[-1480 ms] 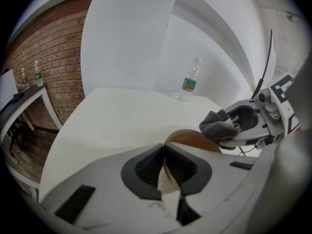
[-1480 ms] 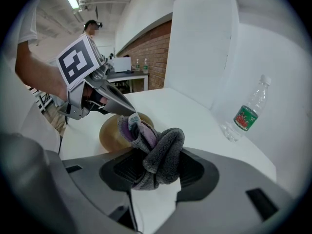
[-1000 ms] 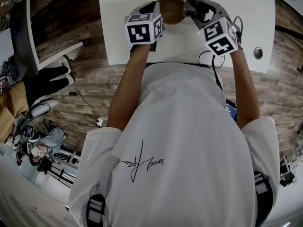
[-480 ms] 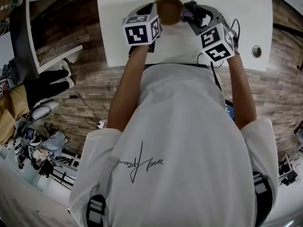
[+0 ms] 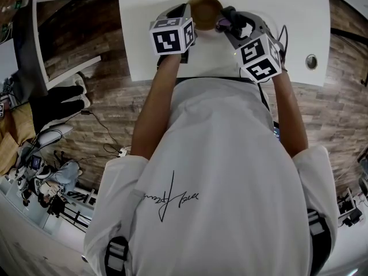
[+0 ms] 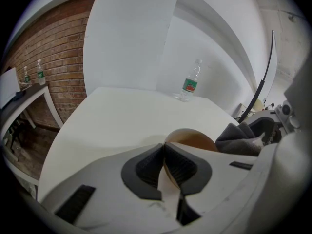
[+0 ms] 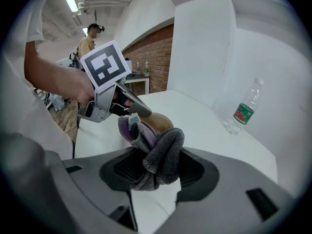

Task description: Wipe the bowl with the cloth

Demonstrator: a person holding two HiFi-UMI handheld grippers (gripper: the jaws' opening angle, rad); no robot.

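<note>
Closer to bowl point(image 5: 206, 7) than a moment ago: right gripper point(image 7: 156, 172), pinching bunched grey cloth point(image 7: 158, 152) | left gripper point(image 6: 164, 167) unmoved, clamped on bowl rim at far side of table point(image 5: 287, 16) | cloth at rim, wiping likely under way

No legible wording, cursive script on shirt point(image 5: 171, 196) unreadable, bottle label point(image 6: 189, 85) too small

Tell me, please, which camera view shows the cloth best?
The right gripper view: the grey cloth sits bunched, clamped in the right gripper. The left gripper view catches one fold beside the bowl; the head view barely shows it.
</note>
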